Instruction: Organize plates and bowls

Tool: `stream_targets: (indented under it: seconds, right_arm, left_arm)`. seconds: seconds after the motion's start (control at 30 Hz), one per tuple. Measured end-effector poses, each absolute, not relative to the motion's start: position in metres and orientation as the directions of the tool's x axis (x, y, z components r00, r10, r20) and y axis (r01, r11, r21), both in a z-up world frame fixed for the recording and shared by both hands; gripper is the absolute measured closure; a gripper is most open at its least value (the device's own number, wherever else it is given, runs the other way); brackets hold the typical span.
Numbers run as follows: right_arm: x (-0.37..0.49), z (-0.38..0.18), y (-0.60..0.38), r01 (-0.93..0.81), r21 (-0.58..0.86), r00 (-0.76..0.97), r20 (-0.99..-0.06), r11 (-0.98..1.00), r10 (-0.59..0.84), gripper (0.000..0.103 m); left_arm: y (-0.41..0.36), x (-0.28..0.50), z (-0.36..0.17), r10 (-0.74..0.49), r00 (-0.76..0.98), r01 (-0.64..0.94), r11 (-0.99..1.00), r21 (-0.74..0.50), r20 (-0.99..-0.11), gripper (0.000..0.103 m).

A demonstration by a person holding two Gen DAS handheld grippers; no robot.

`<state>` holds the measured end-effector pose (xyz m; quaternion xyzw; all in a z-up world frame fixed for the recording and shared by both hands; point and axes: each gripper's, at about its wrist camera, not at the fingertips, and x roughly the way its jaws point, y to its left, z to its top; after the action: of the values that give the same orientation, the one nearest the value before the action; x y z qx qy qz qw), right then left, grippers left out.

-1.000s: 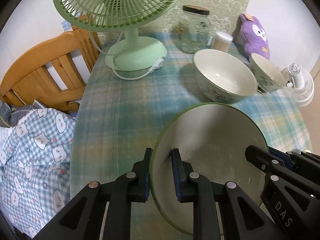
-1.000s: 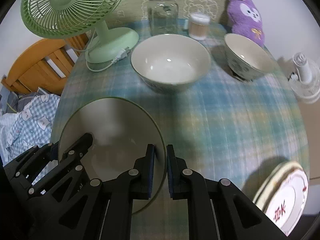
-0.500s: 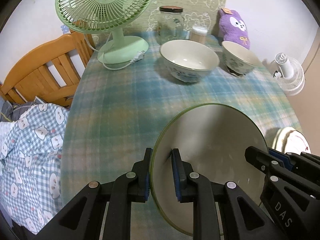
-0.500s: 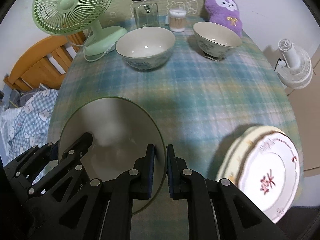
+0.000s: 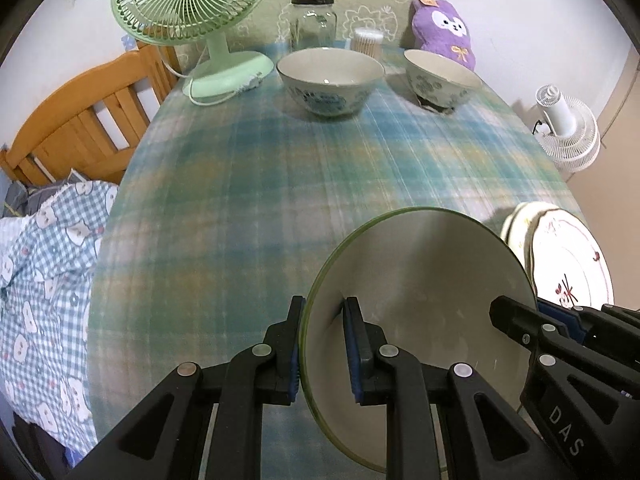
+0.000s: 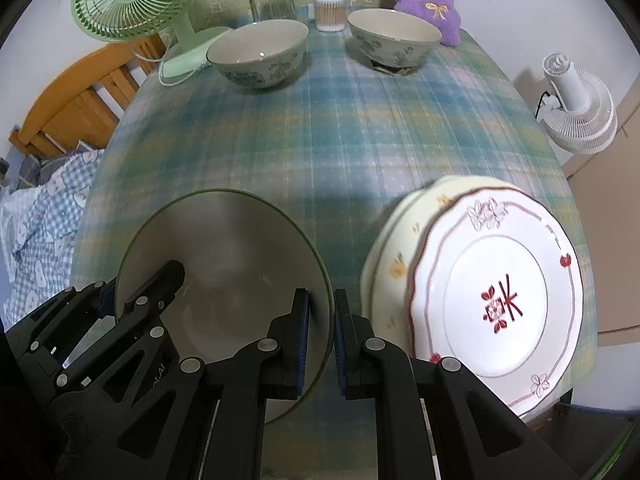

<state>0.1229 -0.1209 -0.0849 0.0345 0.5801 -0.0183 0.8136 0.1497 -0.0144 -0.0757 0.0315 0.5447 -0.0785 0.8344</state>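
Risk: green-rimmed plate (image 5: 420, 300), clamped only at opposite rim edges by left gripper (image 5: 322, 344) and right gripper (image 6: 320, 340), probably slips or clips the plate stack (image 6: 480, 292) if either hand lags.

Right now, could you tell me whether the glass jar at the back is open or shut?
Shut: the glass jar wears a dark lid on top.

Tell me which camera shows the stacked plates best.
The right wrist view. There the stacked plates show nearly whole: a white plate with a red motif on a cream floral one, near the table's edge. In the left wrist view only a slice shows, partly hidden behind the held green-rimmed dish and the right gripper.
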Motion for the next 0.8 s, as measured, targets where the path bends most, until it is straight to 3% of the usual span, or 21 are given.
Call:
stream_targets:
  seconds: [0.5, 0.53, 0.6, 0.7, 0.8]
  right_arm:
    - [0.121, -0.098, -0.128, 0.066, 0.040, 0.311, -0.950, 0.997, 0.018, 0.089]
    - [0.122, -0.098, -0.128, 0.068, 0.044, 0.309, -0.951, 0.997, 0.021, 0.089]
    - [0.125, -0.097, -0.129, 0.072, 0.054, 0.303, -0.953, 0.996, 0.030, 0.088]
    - [0.127, -0.095, -0.130, 0.077, 0.064, 0.294, -0.955, 0.995, 0.038, 0.078]
    - [0.127, -0.085, -0.129, 0.080, 0.054, 0.322, -0.946, 0.995, 0.025, 0.070]
  left_arm:
    - [-0.022, 0.144, -0.089, -0.089, 0.364, 0.138, 0.990, -0.040, -0.927, 0.086]
    - [-0.022, 0.144, -0.087, -0.090, 0.370, 0.141, 0.989, -0.040, -0.925, 0.084]
    - [-0.022, 0.145, -0.082, -0.092, 0.387, 0.150, 0.988, -0.035, -0.917, 0.066]
    - [-0.021, 0.149, -0.076, -0.093, 0.393, 0.162, 0.986, -0.030, -0.915, 0.056]
    - [-0.017, 0.154, -0.070, -0.099, 0.391, 0.163, 0.986, -0.037, -0.915, 0.052]
